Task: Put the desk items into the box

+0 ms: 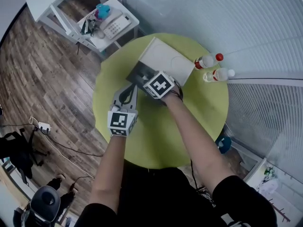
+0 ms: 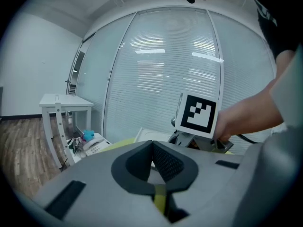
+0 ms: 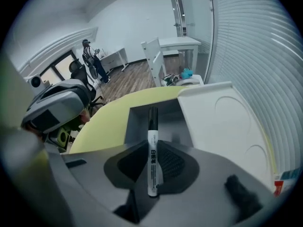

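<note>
A white marker pen with a black cap [image 3: 152,126] is clamped between the jaws of my right gripper [image 3: 153,145], cap pointing forward over the open grey box [image 3: 142,122]. The box's white lid [image 3: 222,122] lies folded back to its right. In the head view the right gripper [image 1: 150,82] hangs over the box [image 1: 136,71] on the round yellow-green table [image 1: 199,112]. My left gripper [image 1: 127,97] stays just left of it over the tabletop; its jaws [image 2: 152,148] are shut with nothing between them.
Two small bottles with red and white caps [image 1: 208,60] [image 1: 218,74] stand at the table's right edge, beside the lid [image 1: 166,58]. A low white side table holding a telephone [image 1: 112,25] stands beyond the table. Glass walls with blinds close the far side.
</note>
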The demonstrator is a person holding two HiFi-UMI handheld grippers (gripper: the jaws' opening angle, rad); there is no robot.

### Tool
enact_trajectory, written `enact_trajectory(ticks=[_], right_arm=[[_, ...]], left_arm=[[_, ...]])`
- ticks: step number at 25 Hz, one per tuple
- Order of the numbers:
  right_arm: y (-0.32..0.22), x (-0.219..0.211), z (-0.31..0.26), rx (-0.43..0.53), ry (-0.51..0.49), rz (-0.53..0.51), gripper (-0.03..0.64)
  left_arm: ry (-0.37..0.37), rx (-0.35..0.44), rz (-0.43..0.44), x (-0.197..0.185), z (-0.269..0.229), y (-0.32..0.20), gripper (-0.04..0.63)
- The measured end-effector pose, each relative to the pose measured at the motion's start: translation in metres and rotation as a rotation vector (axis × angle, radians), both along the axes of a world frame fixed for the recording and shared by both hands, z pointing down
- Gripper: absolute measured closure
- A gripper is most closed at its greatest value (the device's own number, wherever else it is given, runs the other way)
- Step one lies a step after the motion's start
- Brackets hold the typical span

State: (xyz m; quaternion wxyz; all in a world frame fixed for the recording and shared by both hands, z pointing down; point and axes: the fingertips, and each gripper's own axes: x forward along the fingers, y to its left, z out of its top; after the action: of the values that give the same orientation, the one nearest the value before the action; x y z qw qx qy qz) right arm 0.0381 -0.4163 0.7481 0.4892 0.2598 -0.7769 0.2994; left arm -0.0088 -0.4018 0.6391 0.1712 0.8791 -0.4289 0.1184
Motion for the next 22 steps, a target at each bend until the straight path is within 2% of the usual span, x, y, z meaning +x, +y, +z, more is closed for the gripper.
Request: enact_trajectory(ticks=[10,22], right_arm=[[-0.008,-0.005,0.039,-0.028,0.016,0.024,0.546],[-0.006,-0.002,0.047,-0.012,0.032,0.029,0.545]], left_arm=[[-0.008,-0.011,-0.005,-0.004,0.027,-0.017,0.581],[0.011,-0.033,-0.016,-0.007,0.034,-0.012,0.581]])
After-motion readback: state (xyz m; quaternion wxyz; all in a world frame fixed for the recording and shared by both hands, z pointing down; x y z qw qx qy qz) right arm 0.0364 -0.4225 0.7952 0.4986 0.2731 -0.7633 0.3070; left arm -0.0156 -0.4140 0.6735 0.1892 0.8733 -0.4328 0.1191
